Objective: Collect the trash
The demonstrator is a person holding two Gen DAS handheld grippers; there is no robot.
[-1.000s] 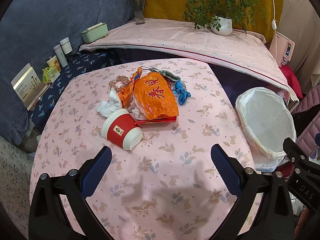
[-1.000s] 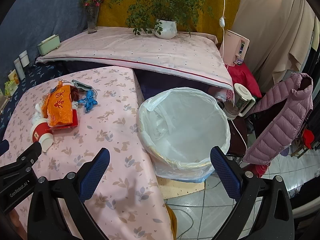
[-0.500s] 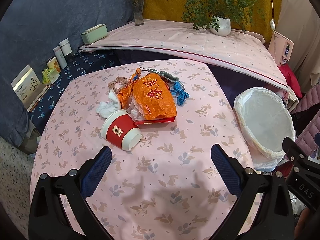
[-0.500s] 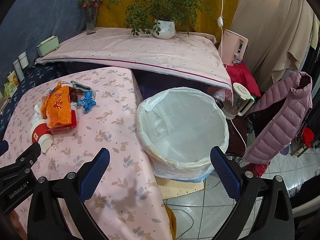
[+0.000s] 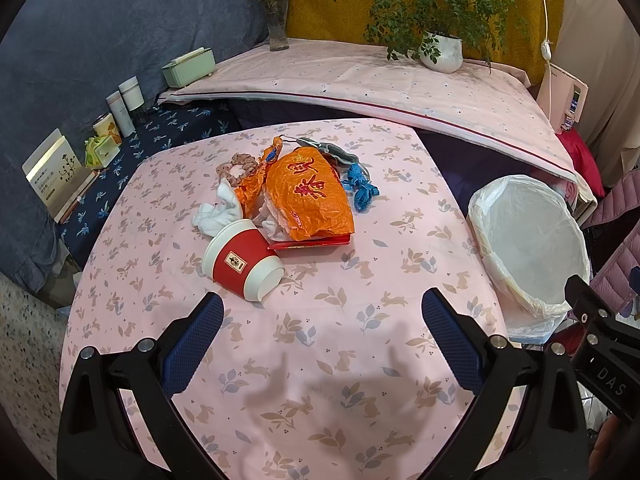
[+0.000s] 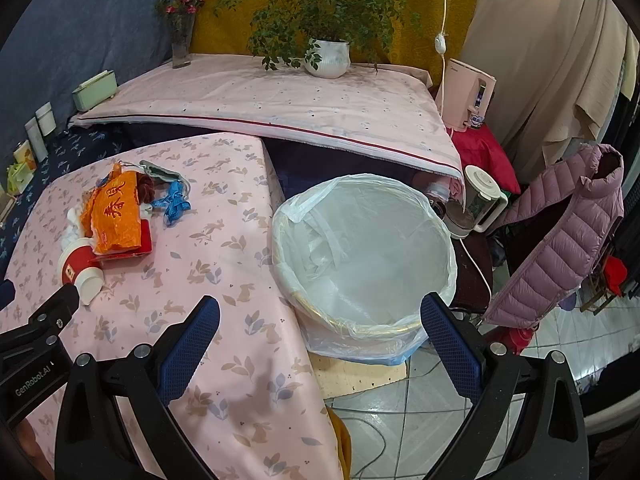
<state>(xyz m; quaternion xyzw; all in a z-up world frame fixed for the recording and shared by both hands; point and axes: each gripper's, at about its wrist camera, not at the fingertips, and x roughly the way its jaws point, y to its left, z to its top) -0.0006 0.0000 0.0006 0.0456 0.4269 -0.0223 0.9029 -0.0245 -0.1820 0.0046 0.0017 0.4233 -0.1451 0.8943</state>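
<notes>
A pile of trash lies on the pink cloth-covered table (image 5: 320,360): a red and white paper cup (image 5: 242,266) on its side, an orange plastic bag (image 5: 308,194), white crumpled tissue (image 5: 214,216), a blue strip (image 5: 360,188) and a grey mask (image 5: 332,150). My left gripper (image 5: 322,324) hangs open just short of the cup, holding nothing. My right gripper (image 6: 320,334) is open over the table's right edge, in front of the white-lined bin (image 6: 364,256). The cup (image 6: 78,270) and bag (image 6: 116,216) show at the left of the right wrist view.
The bin (image 5: 528,240) stands off the table's right edge. A raised pink-covered ledge (image 5: 360,80) behind holds a potted plant (image 5: 442,50), a vase (image 5: 278,28) and a green box (image 5: 188,66). A purple jacket (image 6: 560,232) and a blender (image 6: 478,200) stand on the right.
Both views have shifted slightly; the trash pile and bin sit a little lower and nearer in frame. Both grippers stay open and empty.
</notes>
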